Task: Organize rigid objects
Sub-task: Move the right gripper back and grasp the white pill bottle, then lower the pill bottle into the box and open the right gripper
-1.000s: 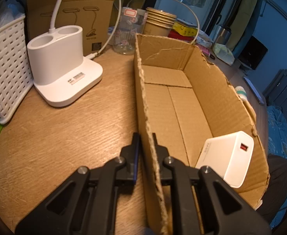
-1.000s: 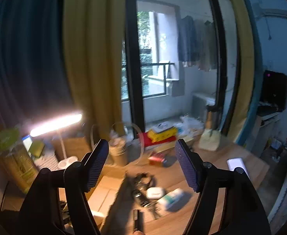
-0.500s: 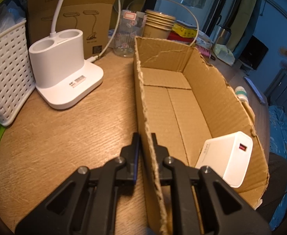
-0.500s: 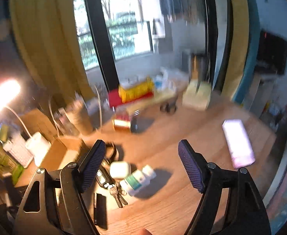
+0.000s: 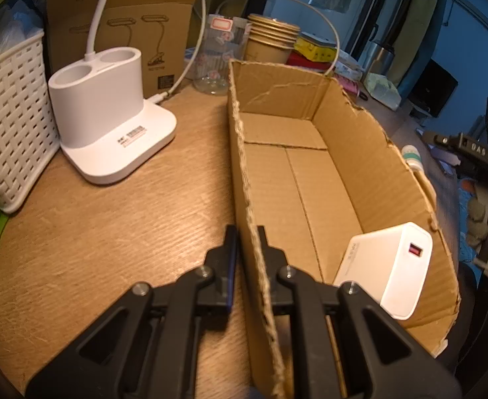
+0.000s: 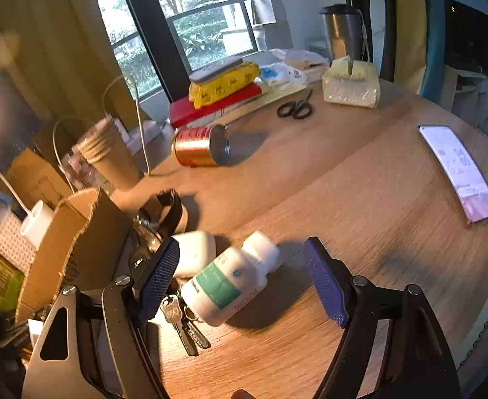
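Observation:
My left gripper point(image 5: 247, 252) is shut on the near left wall of an open cardboard box point(image 5: 360, 153), one finger on each side of the wall. A white charger block point(image 5: 387, 269) lies in the box's near right corner. My right gripper point(image 6: 242, 276) is open, its blue pads spread either side of a white bottle with a green label point(image 6: 230, 279) that lies on its side on the wooden table; the pads do not touch it. A white earbud case point(image 6: 194, 252), a bunch of keys point(image 6: 184, 322) and a black strap point(image 6: 164, 209) lie left of the bottle, beside the box point(image 6: 61, 242).
A white lamp base point(image 5: 107, 126), a white woven basket point(image 5: 8, 116), a clear jar point(image 5: 215, 60) and stacked paper cups point(image 5: 270, 40) stand behind the box. A copper-coloured can point(image 6: 200, 146), scissors point(image 6: 295, 108), a tissue pack point(image 6: 350, 83) and a phone point(image 6: 458, 173) lie on the table point(image 6: 360, 199).
The right gripper has swung down from facing the window to hover low over the bottle, and now shows at the right edge of the left wrist view. The left gripper has not moved.

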The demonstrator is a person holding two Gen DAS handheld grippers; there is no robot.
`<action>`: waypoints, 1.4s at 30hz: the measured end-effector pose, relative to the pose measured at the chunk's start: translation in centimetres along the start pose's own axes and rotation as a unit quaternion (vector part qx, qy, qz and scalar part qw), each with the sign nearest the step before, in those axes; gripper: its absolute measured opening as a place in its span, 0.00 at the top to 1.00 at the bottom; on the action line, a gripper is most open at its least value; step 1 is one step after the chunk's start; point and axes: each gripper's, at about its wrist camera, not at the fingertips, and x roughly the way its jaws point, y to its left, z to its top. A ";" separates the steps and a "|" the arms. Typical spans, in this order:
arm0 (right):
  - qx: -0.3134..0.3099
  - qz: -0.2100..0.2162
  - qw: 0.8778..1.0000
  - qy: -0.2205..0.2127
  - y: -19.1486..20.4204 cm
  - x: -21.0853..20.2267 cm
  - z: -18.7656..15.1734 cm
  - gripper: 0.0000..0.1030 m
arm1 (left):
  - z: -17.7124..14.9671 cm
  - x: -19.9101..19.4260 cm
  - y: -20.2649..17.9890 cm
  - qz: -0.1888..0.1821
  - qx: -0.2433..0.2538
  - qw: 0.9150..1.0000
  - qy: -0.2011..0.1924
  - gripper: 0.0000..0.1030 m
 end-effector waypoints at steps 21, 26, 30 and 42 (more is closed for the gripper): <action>-0.013 -0.026 0.999 0.020 0.6 3.3 -2.7 0.23 | -0.1 0.1 0.0 -0.003 -0.006 1.000 0.001 0.89; -0.026 -0.036 0.999 0.020 1.1 3.3 -2.9 0.48 | -0.1 0.2 0.1 -0.004 -0.006 1.000 0.002 0.89; -0.020 -0.027 0.999 0.019 0.9 3.2 -3.0 0.51 | -0.1 0.1 0.1 -0.004 -0.005 1.000 0.002 0.89; -0.019 -0.026 0.999 -0.019 1.2 1.3 -3.4 0.56 | 0.0 0.2 0.0 -0.003 -0.005 1.000 0.002 0.89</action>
